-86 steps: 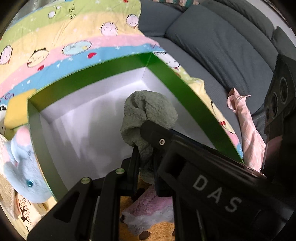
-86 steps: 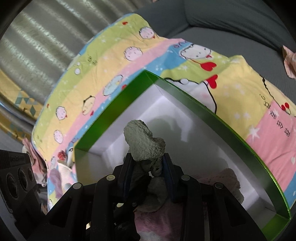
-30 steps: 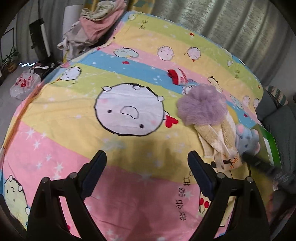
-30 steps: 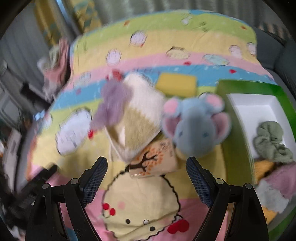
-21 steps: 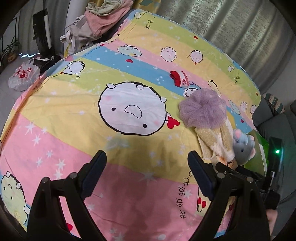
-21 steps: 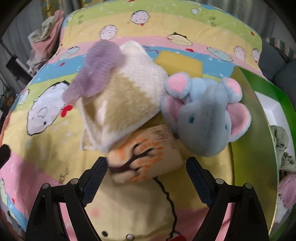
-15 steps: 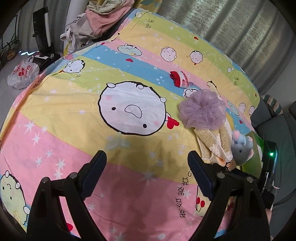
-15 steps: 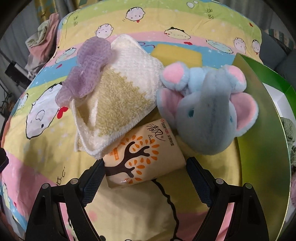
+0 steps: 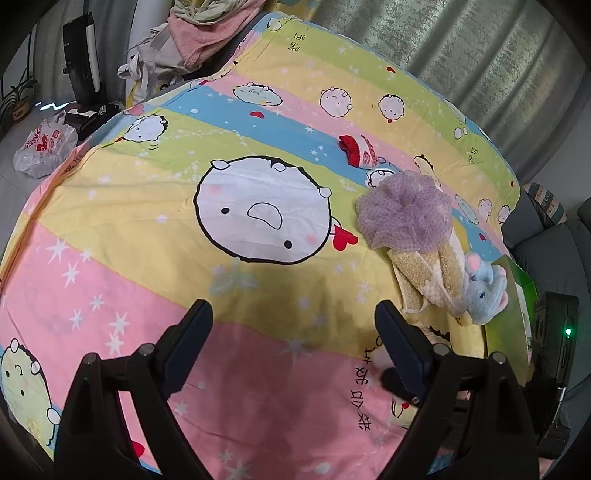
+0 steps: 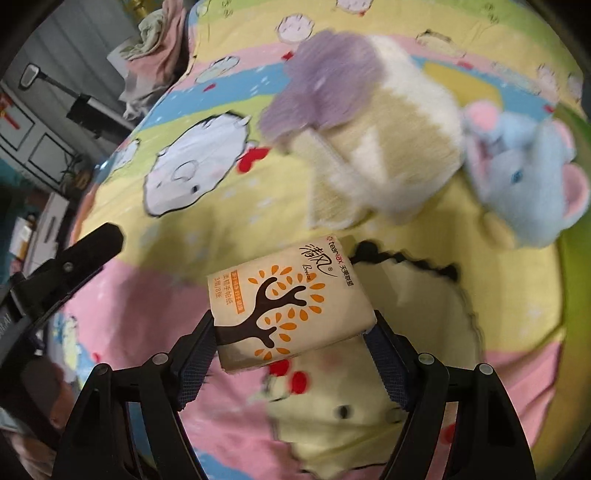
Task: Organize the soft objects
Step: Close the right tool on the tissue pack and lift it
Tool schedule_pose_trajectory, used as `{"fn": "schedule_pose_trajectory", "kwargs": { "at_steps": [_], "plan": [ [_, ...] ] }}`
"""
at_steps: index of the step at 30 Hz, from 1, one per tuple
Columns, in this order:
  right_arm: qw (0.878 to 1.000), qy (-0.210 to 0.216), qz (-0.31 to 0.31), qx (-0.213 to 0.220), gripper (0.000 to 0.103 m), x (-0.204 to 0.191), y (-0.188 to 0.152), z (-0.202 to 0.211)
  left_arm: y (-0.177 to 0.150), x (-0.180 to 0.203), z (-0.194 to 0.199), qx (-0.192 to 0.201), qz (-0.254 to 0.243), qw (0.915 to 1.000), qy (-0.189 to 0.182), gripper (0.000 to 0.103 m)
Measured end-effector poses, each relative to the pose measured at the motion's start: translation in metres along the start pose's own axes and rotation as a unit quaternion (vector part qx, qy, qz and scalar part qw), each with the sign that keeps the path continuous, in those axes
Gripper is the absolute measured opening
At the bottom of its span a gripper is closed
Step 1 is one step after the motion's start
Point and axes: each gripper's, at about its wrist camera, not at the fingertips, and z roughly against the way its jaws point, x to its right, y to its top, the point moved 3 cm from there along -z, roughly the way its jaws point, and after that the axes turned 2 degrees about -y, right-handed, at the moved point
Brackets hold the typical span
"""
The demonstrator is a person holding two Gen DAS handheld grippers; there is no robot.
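My right gripper (image 10: pixel 291 328) points down at the cartoon bedsheet (image 10: pixel 155 295). Its jaws are closing on a cream tissue pack (image 10: pixel 288 299) with an orange tree print, and both pads touch the pack's sides. The pack stays sharp while the sheet behind it blurs. Beyond it lie a cream-and-tan towel (image 10: pixel 388 147), a purple bath pouf (image 10: pixel 325 85) and a blue plush elephant (image 10: pixel 528 177). My left gripper (image 9: pixel 291 332) hangs open over bare sheet, holding nothing. From there the pouf (image 9: pixel 404 216), towel (image 9: pixel 428 273) and elephant (image 9: pixel 484 291) lie to the right.
A green box (image 9: pixel 513 306) stands at the bed's right edge beside a grey sofa (image 9: pixel 554 258). A red sock (image 9: pixel 356 151) and a yellow sponge (image 10: pixel 465 81) lie farther back. A clothes pile (image 9: pixel 207 29) and a plastic bag (image 9: pixel 44 147) sit off the left side.
My right gripper left the green box, swung over the bed and dropped onto the tissue pack, which now sits between its pads. My left gripper has stayed still and open.
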Motion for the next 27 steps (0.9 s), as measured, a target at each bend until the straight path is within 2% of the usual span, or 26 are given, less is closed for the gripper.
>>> {"fn": "schedule_pose_trajectory", "kwargs": {
  "at_steps": [4, 8, 12, 16, 18, 19, 20, 23, 27],
  "plan": [
    [1.000, 0.016, -0.005, -0.007, 0.080, -0.004, 0.000, -0.002, -0.002, 0.003, 0.001, -0.001, -0.008, 1.0000, 0.005, 0.089],
    [0.999, 0.047, -0.027, -0.001, 0.080, 0.006, 0.003, 0.009, -0.005, 0.009, 0.000, -0.010, -0.014, 0.9998, -0.011, 0.089],
    [0.996, 0.067, -0.048, 0.032, 0.080, 0.019, 0.008, 0.028, -0.012, 0.022, -0.004, -0.028, -0.032, 0.9988, -0.023, 0.089],
    [0.993, 0.061, -0.073, 0.076, 0.080, 0.034, 0.014, 0.039, -0.024, 0.037, -0.017, -0.075, -0.040, 0.9948, -0.056, 0.087],
    [0.992, 0.066, -0.072, 0.082, 0.066, 0.034, 0.016, 0.039, -0.030, 0.045, -0.024, -0.093, -0.048, 0.9923, -0.066, 0.084],
    [0.992, 0.074, -0.071, 0.078, 0.055, 0.034, 0.017, 0.037, -0.033, 0.049, -0.026, -0.101, -0.052, 0.9911, -0.069, 0.083],
    [0.992, 0.079, -0.071, 0.074, 0.051, 0.035, 0.018, 0.036, -0.035, 0.052, -0.028, -0.108, -0.055, 0.9901, -0.071, 0.080],
    [0.992, 0.083, -0.073, 0.060, 0.050, 0.037, 0.017, 0.030, -0.043, 0.059, -0.036, -0.125, -0.063, 0.9875, -0.071, 0.072],
    [0.992, 0.095, -0.074, 0.040, 0.050, 0.033, 0.015, 0.018, -0.050, 0.065, -0.045, -0.143, -0.068, 0.9843, -0.078, 0.069]
  ]
}}
